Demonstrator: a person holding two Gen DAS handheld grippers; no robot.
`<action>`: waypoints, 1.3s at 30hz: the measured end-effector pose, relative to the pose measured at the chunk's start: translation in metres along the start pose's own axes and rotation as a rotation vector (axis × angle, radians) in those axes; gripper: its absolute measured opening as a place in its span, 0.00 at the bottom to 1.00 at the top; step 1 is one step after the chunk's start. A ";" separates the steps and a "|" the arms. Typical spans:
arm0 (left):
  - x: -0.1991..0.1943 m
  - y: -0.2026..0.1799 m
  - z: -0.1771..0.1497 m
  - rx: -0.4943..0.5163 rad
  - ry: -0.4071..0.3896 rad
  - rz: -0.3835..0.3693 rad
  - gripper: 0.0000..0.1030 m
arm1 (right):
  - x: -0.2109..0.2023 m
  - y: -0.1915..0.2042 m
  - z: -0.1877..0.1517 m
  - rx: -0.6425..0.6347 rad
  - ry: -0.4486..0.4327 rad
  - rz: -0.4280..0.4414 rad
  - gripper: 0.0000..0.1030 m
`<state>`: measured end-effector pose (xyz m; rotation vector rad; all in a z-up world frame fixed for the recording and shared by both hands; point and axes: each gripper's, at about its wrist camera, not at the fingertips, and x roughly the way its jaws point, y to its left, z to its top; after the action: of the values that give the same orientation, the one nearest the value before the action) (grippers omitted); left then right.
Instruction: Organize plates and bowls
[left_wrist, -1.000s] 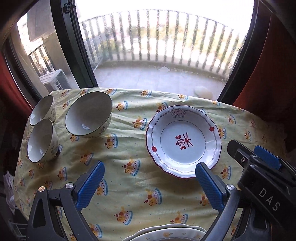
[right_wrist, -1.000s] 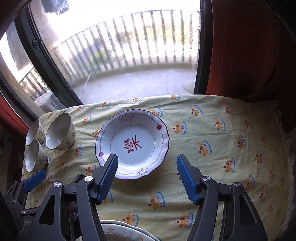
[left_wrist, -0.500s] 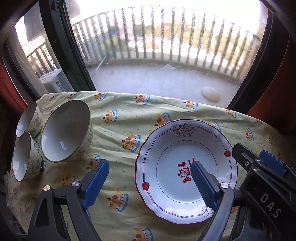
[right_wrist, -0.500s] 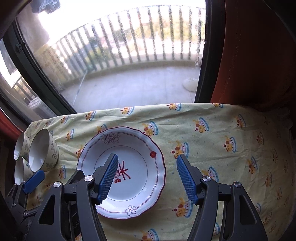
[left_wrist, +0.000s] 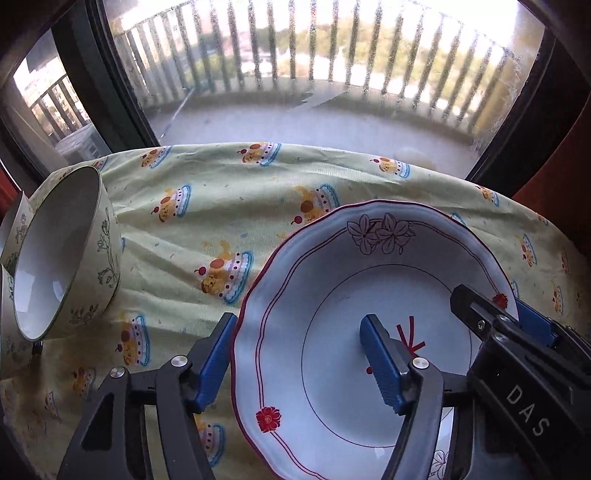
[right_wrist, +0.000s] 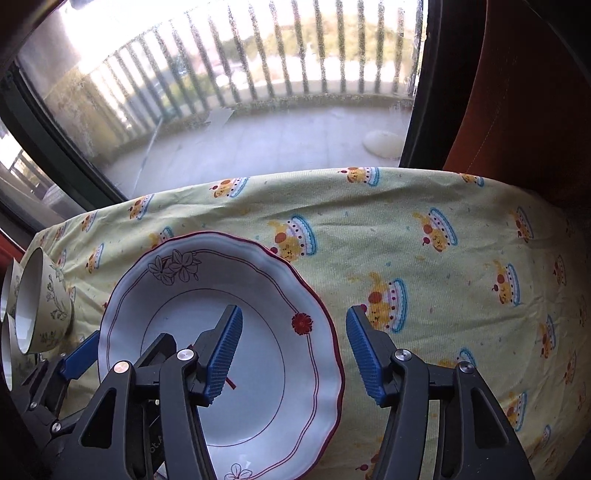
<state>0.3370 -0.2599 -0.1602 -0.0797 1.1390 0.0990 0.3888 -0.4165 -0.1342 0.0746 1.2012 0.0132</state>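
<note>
My left gripper (left_wrist: 297, 360) and right gripper (right_wrist: 293, 349), both wide, straddle opposite rims of the white, red-rimmed, scalloped plate (left_wrist: 332, 280), face-up on the bench; floral bowls (left_wrist: 62, 254) sit left.

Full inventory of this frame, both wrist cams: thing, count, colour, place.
plate: 1, white, red scalloped rim, flower prints; on the cloth, centre.
bowls: 3 at least partly visible, cream with floral outsides, white inside; left edge, grouped.
tablecloth: 1, pale yellow, cake print; covers the table.
window: 1, dark frame; behind the table, balcony railing outside.
curtain: orange-red; far right.
left gripper: black, blue pads; open, straddling the plate's left rim.
right gripper: same; open, straddling its right rim.
</note>
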 end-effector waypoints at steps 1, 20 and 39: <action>0.000 -0.001 0.000 0.007 -0.002 -0.001 0.68 | 0.001 0.000 0.000 0.002 0.000 0.002 0.54; -0.011 0.005 -0.030 0.090 0.064 -0.038 0.66 | -0.022 -0.008 -0.038 -0.025 0.056 0.007 0.36; -0.021 0.002 -0.031 0.104 0.009 -0.005 0.64 | -0.015 -0.002 -0.039 -0.060 0.064 -0.026 0.38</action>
<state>0.3003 -0.2619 -0.1544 0.0092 1.1507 0.0345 0.3469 -0.4173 -0.1342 0.0057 1.2651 0.0292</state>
